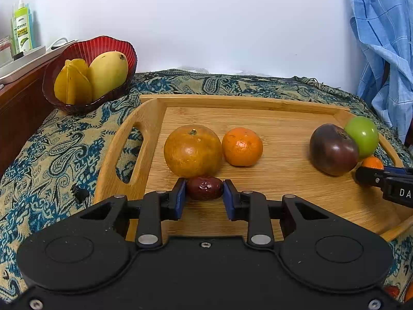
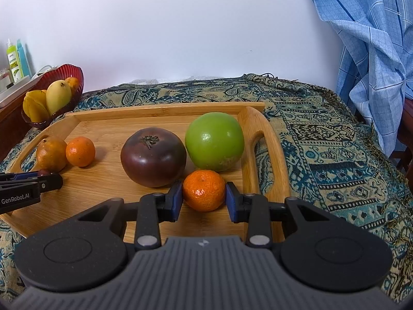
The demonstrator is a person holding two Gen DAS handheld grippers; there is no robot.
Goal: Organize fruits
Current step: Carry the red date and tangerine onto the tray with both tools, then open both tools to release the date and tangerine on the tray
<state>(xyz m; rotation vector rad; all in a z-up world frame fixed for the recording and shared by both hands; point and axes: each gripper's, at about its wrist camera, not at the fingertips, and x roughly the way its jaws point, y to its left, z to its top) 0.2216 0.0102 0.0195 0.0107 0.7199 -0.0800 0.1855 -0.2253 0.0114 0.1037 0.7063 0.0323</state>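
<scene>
On the wooden tray (image 1: pixel 271 108) my left gripper (image 1: pixel 204 190) is shut on a dark red jujube (image 1: pixel 204 188), its blue pads pressing both ends. Just behind it sit a large brownish orange (image 1: pixel 193 150) and a small tangerine (image 1: pixel 242 146). In the right wrist view my right gripper (image 2: pixel 204 192) is shut on a small mandarin (image 2: pixel 204 190) near the tray's right handle (image 2: pixel 265 155). A dark purple fruit (image 2: pixel 153 156) and a green apple (image 2: pixel 214 140) stand right behind that mandarin. Each gripper shows at the edge of the other's view.
A red bowl (image 1: pixel 85 49) at the back left holds a mango (image 1: pixel 108 71) and a starfruit (image 1: pixel 73 81). A patterned cloth (image 2: pixel 322 142) covers the table. Bottles (image 1: pixel 22 27) stand on a shelf at far left. A blue checked fabric (image 2: pixel 374 51) hangs at the right.
</scene>
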